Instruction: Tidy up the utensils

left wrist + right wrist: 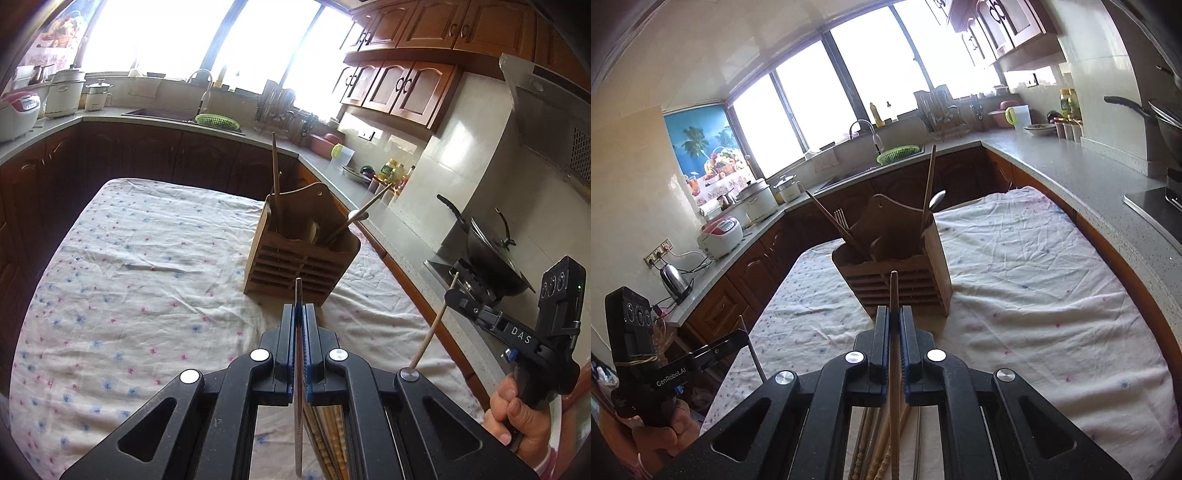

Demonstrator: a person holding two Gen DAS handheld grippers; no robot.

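Observation:
A wooden utensil holder [301,253] stands on the flowered cloth, with chopsticks, a spoon and a fork upright in it; it also shows in the right wrist view [905,269]. My left gripper [299,314] is shut on a metal chopstick [298,295], just in front of the holder. My right gripper [894,315] is shut on a wooden chopstick [894,291], also just short of the holder. The right gripper shows at the right of the left wrist view [452,293]. More chopsticks [875,458] lie on the cloth under the grippers.
The cloth-covered table [129,258] is ringed by kitchen counters [399,236]. A wok [487,251] sits on the stove at right. Rice cookers [18,112], a sink [162,112] and a green basket [216,120] stand along the far counter.

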